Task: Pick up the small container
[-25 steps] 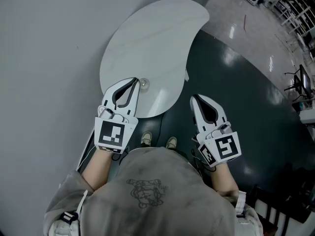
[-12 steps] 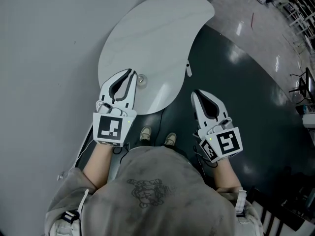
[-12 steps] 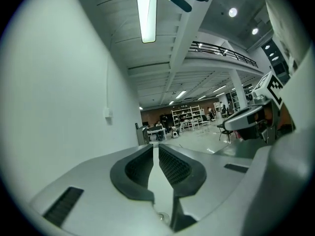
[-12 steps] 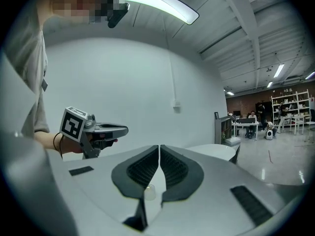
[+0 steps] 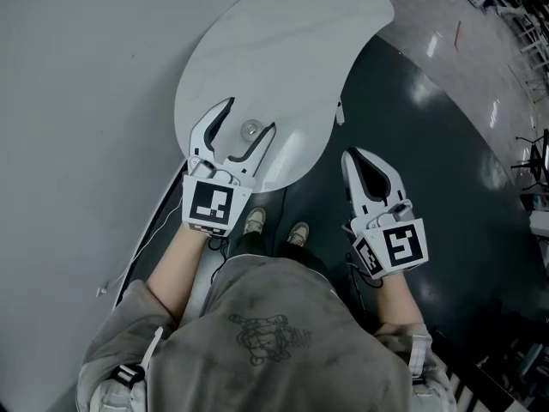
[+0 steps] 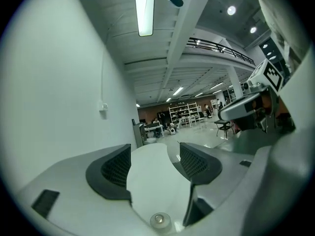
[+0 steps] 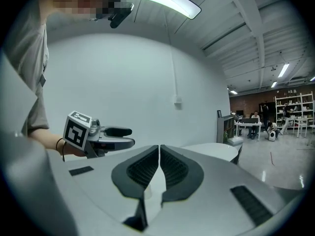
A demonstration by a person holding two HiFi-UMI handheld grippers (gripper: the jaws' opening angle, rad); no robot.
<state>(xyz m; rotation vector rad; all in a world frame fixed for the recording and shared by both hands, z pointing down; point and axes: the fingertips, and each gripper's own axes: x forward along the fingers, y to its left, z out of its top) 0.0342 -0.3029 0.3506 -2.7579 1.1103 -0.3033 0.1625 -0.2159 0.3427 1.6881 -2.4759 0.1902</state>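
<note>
White table [image 5: 283, 41]: small container [image 5: 250, 130] inside L claw

The small container, round and pale, sits on the table close to its near edge. L gripper [image 5: 250, 115] reaches over that edge w/ one jaw on each side of it. Jaws are spread wide and opening. The container is deep in the gap betw. them, w/ neither pad touching it. R gripper [image 5: 353, 154] is off the table, just past the near edge and over dark floor [image 5: 446, 144]. Its jaws are pressed together w/ nothing betw. them.
</note>
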